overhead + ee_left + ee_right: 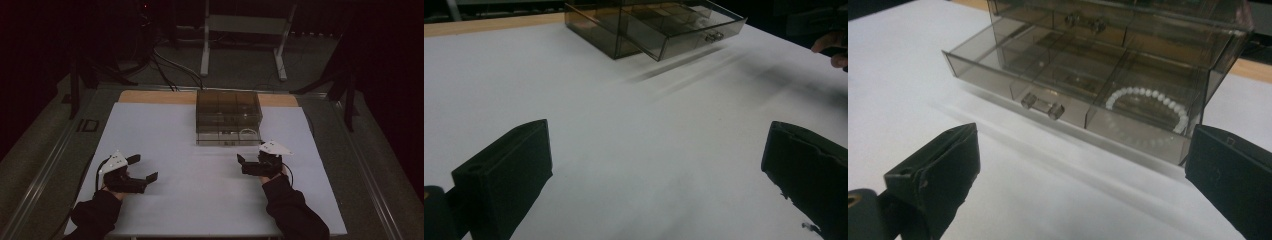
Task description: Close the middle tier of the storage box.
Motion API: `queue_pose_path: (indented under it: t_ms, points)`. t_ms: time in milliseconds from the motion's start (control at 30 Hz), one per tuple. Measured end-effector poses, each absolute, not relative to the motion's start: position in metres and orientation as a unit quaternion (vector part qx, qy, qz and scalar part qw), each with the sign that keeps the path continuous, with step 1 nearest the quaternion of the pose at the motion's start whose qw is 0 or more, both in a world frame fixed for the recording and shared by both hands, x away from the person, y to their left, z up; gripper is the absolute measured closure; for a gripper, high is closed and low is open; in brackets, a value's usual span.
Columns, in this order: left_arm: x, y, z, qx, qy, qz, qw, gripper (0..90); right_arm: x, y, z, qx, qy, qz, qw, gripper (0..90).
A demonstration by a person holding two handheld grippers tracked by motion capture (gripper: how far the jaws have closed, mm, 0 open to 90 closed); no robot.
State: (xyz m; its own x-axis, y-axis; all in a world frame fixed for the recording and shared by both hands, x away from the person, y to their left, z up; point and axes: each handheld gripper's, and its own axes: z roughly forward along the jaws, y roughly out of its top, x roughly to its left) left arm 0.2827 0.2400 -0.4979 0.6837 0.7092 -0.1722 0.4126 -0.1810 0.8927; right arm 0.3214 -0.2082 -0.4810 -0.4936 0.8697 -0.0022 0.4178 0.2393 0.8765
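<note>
A smoked clear drawer box (228,112) stands at the back middle of the white table (165,140). Its bottom drawer (998,75) is pulled out toward me and has a small handle (1043,106). A white bead bracelet (1148,100) lies in the drawer's right compartment, also seen as a pale ring (247,133) from above. My right gripper (241,164) hovers open just in front of the drawer's right end, its jaws wide apart with nothing between them (1083,170). My left gripper (144,167) is open at the front left, well short of the box (654,25), and it is empty (659,170).
A wooden strip (150,96) edges the table's far side. Behind it on the floor are a white metal stand (245,30) and dark cables (170,67). A hand (831,50) shows at the far right of the left gripper view.
</note>
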Motion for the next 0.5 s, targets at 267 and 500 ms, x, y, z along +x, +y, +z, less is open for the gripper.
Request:
queue_pose_path:
  t_ms: [267, 500]
  points:
    - [0.282, 0.24, -0.498, 0.757, 0.369, 0.145, 0.519, 1.3, 0.325, -0.207, -0.492, 0.46, 0.746, 0.413, 0.248, 1.7]
    - [0.283, 0.239, -0.498, 0.759, 0.367, 0.142, 0.519, 1.4, 0.328, -0.206, -0.502, 0.474, 0.756, 0.388, 0.233, 6.5]
